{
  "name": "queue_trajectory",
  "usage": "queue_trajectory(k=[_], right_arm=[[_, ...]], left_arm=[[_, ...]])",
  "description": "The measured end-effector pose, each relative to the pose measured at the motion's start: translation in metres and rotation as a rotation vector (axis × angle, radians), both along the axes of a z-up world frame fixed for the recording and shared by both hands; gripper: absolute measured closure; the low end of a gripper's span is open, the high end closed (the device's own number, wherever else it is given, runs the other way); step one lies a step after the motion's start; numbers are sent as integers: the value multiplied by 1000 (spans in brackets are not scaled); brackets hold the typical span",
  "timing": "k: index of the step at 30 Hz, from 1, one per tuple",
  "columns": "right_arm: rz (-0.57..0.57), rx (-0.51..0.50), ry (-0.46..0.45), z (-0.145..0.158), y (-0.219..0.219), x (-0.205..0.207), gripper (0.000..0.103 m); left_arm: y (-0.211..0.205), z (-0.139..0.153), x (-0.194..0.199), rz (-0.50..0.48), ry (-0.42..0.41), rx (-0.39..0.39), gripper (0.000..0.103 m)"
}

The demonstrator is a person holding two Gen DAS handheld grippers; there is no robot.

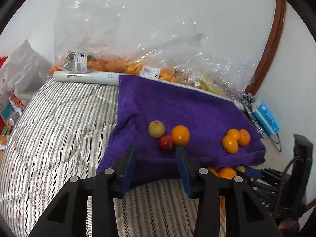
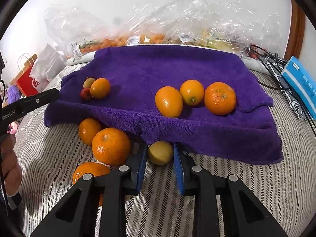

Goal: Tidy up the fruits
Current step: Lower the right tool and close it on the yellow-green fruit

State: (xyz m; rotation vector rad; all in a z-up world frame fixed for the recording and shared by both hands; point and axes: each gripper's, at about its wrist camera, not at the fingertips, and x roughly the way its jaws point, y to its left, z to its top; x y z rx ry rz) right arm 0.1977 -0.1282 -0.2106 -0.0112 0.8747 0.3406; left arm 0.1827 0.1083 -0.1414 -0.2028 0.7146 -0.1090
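1. White wall backs a bed with a striped quilt (image 2: 246,177); clear plastic bags of fruit (image 2: 138,39) lie along the wall.
2. On the quilt lies a purple towel (image 2: 158,69), its near edge hanging in a fold.
3. On the towel's left part sits a cluster of three fruits touching one another: a greenish-brown fruit (image 1: 156,129), a small red fruit (image 1: 165,142) and an orange (image 1: 180,135).
4. On the towel's right part three more orange fruits (image 2: 192,92) lie in a row, touching or just beside each other.
5. Off the towel, on the quilt at its near edge, three oranges (image 2: 110,146) lie close together, one partly under the fold.
6. Right tool (image 2: 160,167): its blue pads press on either side of a small yellow fruit (image 2: 160,152), which rests on the quilt right at the towel's edge.
7. Left tool (image 1: 156,167): its fingers stand apart with nothing between them, hovering above the towel's near edge, just short of the red fruit and orange.
8. At the right, a blue box (image 2: 300,83) lies on cables beside the towel.
9. In the right wrist view, a person's hand (image 2: 9,162) shows at the left edge.
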Motion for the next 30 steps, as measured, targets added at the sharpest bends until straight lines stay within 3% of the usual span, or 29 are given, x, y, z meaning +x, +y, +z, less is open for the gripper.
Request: queue_trajectory(k=[9,18,24,30], right_arm=[[2,112,26,-2,-8,3,76],[16,9,-62,8,-4,-9,77],[1,-119,-142,12,-25,-20,77],[-18,-68,-99,5,-50,-16,76]], left_arm=[[-12,8,-9,-54,-67,-3,64],[-23,10,-17,-111,-105,-4,64],[-37,8,-22,-162,-109,22,63],[-48,0,-19,-188,-82,72,63]])
